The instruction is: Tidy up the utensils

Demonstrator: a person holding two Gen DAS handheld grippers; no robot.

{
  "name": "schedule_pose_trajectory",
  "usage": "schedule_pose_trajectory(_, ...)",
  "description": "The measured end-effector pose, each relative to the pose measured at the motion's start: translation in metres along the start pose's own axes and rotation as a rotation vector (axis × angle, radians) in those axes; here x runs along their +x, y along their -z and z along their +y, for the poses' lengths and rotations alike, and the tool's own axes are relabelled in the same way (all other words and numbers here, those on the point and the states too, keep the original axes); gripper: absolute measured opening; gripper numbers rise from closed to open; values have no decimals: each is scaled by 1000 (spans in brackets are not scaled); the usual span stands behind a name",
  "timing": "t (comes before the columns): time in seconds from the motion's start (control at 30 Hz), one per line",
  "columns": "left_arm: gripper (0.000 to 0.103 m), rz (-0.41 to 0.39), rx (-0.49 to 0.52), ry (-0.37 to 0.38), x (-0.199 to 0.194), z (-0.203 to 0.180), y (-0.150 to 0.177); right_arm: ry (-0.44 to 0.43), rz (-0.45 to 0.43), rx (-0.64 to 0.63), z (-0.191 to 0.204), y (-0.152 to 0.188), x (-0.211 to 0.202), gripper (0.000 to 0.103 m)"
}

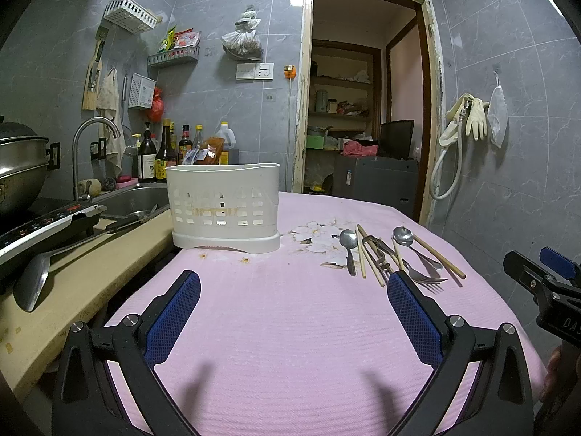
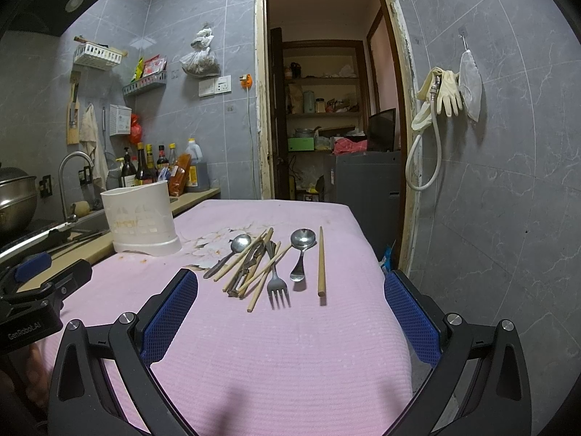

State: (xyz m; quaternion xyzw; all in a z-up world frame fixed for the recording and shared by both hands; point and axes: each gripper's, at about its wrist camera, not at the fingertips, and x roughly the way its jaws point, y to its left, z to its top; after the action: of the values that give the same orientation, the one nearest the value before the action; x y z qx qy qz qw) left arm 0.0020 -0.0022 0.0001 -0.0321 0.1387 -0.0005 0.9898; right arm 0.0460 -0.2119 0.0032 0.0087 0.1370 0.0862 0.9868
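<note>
Both jaws gape wide and hold nothing: my left gripper [image 1: 293, 292] faces the white holder [image 1: 223, 206], my right gripper [image 2: 291, 292] the utensils [image 2: 267, 265] lying handle-first toward it on the pink cloth [image 2: 276, 356], so my right is nearer.

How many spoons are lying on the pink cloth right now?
2. One spoon lies at the left edge of the utensil pile, nearest the white caddy. The other spoon lies right of the fork, beside the lone chopstick. The pile could hide more.
</note>
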Motion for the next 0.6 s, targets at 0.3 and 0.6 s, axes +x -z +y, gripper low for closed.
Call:
schedule_pose_trajectory(0.3, 101, 7, 0, 5, 2, -2, 2, 2, 0, 1, 0, 0, 1, 103)
schedule_pose_trajectory(0.6, 101, 23, 13, 6, 13, 2, -7, -9, -12, -44, -7, -14, 10, 103)
